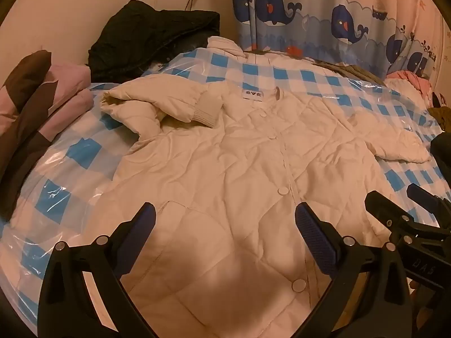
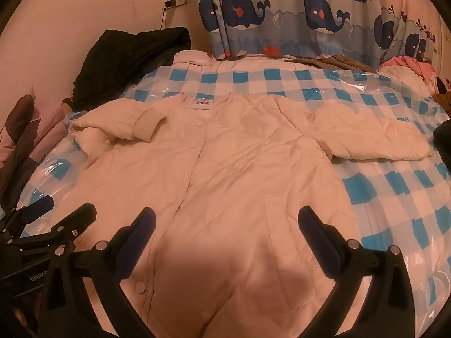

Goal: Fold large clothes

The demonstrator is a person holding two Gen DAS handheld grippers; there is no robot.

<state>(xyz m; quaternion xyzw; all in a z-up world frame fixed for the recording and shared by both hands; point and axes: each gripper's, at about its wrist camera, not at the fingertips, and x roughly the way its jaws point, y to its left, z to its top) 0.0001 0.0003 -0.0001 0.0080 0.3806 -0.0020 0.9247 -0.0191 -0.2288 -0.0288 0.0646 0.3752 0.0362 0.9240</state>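
I saw the cream quilted jacket [image 1: 225,163] spread front-up across the middle of the bed's blue-checked cover [image 1: 282,76], collar toward the far edge by the whale curtain [image 1: 324,14]. Its one sleeve [image 1: 157,107] lay folded over the chest, the other sleeve [image 2: 372,138] stretched out sideways. My left gripper [image 1: 225,236] and right gripper [image 2: 227,236] hovered over the hem, jaws wide apart, gripping nothing. A black coat [image 1: 152,39] sat at the far corner

A blue-checked bed [image 1: 282,76] carries a white jacket [image 1: 225,163], perhaps plastic-covered.
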